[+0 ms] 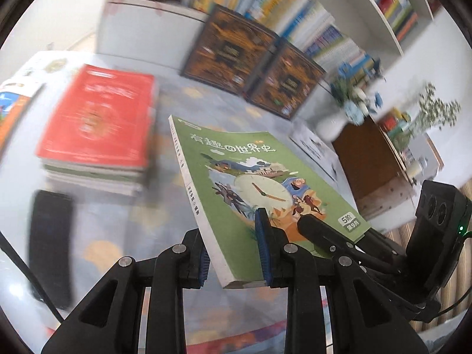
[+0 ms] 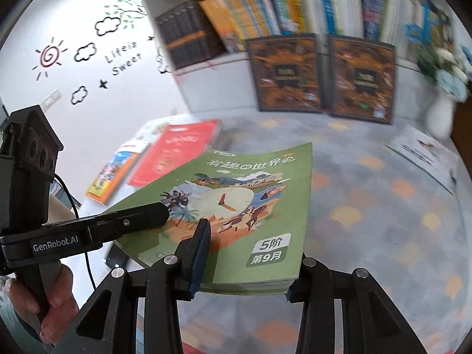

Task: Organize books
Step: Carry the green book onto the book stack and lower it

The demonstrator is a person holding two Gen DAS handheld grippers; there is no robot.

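A green paperback book (image 1: pixel 250 177) with a clock drawing on its cover hangs tilted above the patterned tablecloth (image 2: pixel 368 221). My left gripper (image 1: pixel 234 261) is shut on its near spine corner, blue pads on both faces. My right gripper (image 2: pixel 246 274) is shut on the book (image 2: pixel 253 194) at its near edge, one finger on the cover and the other under the edge. In the right wrist view the left gripper's finger (image 2: pixel 138 216) lies across the cover, with a hand (image 2: pixel 53 295) on its handle. The right gripper's finger (image 1: pixel 318 230) shows in the left wrist view.
A red-topped stack of books (image 1: pixel 97 124) lies to the left, with a colourful book (image 2: pixel 115 174) beside it. Two brown ornate volumes (image 2: pixel 286 73) lean against a white bookshelf (image 2: pixel 215 85) filled with books. A white vase of flowers (image 2: pixel 442 109) and a flat white book (image 2: pixel 421 153) sit at the right.
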